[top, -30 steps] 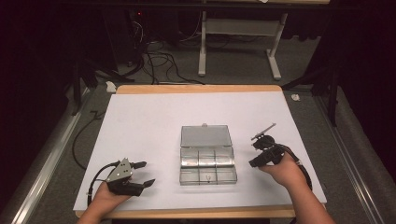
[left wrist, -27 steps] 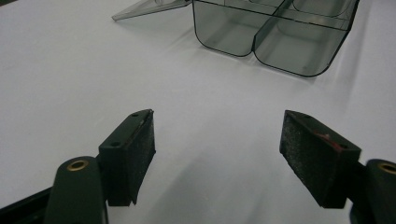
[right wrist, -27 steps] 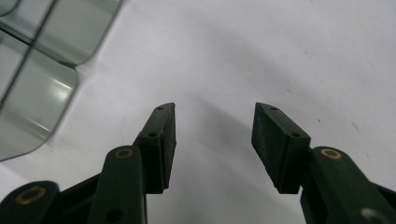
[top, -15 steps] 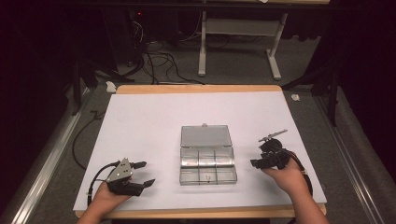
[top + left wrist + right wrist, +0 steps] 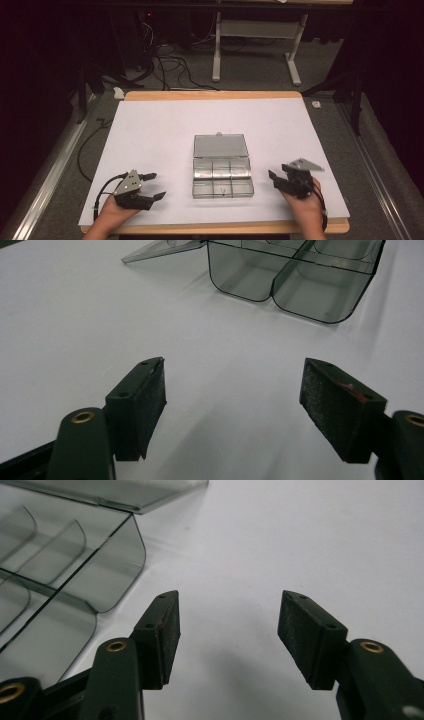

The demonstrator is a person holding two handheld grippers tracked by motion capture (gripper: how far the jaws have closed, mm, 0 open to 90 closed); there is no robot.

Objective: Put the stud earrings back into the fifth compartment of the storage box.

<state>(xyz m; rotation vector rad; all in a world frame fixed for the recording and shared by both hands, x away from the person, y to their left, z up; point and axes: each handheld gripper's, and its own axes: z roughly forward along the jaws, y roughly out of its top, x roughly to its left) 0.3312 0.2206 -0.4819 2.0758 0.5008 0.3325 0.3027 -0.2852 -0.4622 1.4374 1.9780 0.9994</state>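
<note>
Clear compartment box [image 5: 222, 170]: table [image 5: 150, 125] centre, lid open, one small item inside. Left gripper [image 5: 150, 186] at 8 o'clock, right gripper [image 5: 278, 179] at 4 o'clock; both jaws spread, empty. Handling apparently not yet begun.

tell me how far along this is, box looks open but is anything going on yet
Done: the clear compartment box sits open on the white table, its lid laid back flat. In hand: nothing. The left gripper and right gripper both rest open beside the box, holding nothing. A small item may lie in a front compartment, too small to tell. What is left cannot be judged.
</note>
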